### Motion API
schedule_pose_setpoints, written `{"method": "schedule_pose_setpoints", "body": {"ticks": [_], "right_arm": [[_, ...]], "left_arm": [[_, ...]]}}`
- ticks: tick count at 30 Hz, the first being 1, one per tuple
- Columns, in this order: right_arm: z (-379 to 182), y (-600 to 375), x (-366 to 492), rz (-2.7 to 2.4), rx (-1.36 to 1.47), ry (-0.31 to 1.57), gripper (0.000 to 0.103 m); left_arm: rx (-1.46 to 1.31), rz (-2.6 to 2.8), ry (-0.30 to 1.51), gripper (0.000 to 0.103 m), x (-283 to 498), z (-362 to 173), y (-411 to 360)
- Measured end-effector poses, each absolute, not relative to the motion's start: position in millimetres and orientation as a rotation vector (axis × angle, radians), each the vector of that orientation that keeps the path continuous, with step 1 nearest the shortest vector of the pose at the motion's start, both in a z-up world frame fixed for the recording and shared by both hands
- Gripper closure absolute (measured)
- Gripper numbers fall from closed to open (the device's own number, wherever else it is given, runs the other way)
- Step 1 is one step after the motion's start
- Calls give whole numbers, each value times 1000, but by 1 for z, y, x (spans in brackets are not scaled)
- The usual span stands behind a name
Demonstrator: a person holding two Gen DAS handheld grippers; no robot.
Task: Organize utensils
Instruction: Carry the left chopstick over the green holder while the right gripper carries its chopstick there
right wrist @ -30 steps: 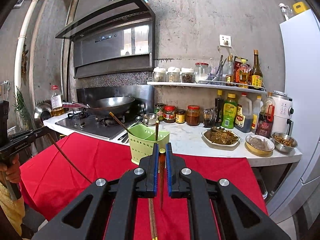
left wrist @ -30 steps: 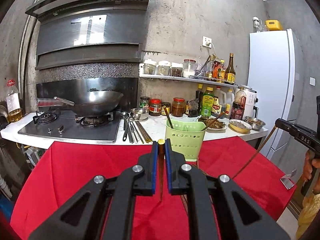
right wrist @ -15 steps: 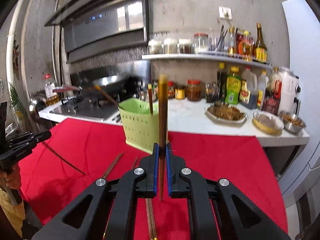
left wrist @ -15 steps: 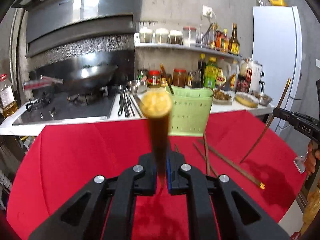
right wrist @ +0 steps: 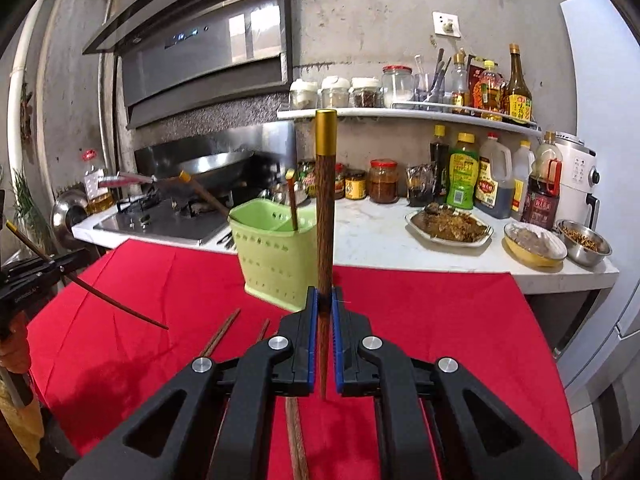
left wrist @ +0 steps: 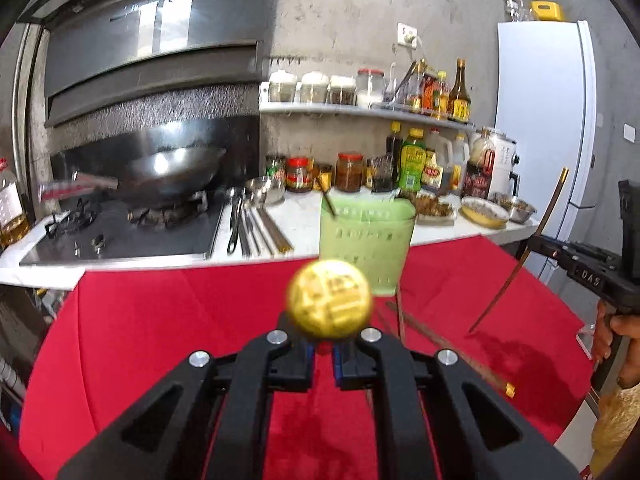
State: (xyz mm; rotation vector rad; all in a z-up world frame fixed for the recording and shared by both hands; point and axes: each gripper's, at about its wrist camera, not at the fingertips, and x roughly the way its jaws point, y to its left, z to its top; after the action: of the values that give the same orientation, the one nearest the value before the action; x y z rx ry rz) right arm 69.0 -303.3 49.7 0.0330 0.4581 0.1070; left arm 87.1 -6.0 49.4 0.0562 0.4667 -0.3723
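A chopstick [right wrist: 325,216] is clamped upright in the closed right gripper [right wrist: 325,312], just in front of the green basket [right wrist: 276,256]; another chopstick [left wrist: 330,306] is pinched in the closed left gripper [left wrist: 323,354], its gold cap tipped toward the lens. Each stick should be lifted over the basket rim, then lowered before release. More chopsticks [right wrist: 218,332] are left on the red cloth [right wrist: 432,320] before the basket

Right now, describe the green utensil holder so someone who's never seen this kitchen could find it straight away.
Start at the red cloth spread in front of the white counter. At the cloth's far edge, close to the stove, stands the utensil holder: a pale green plastic bin with slotted walls and two chopsticks sticking out. It is the only green container on the cloth; the other chopsticks there lie flat.
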Motion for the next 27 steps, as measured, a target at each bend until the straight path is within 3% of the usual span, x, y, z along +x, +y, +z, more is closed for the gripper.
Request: {"method": "schedule_pose_setpoints", "body": {"ticks": [15,19,27], "right_arm": [[147,-312,155,120,22,238,96],[148,-301,182,166,30,235,96],[97,-283,230,216,15,391,96]], "left_arm": [[38,-422,357,97,198,144,-66],[37,-449,412,97,237,134,-85],[110,-454,581,97,282,74,-111]]}}
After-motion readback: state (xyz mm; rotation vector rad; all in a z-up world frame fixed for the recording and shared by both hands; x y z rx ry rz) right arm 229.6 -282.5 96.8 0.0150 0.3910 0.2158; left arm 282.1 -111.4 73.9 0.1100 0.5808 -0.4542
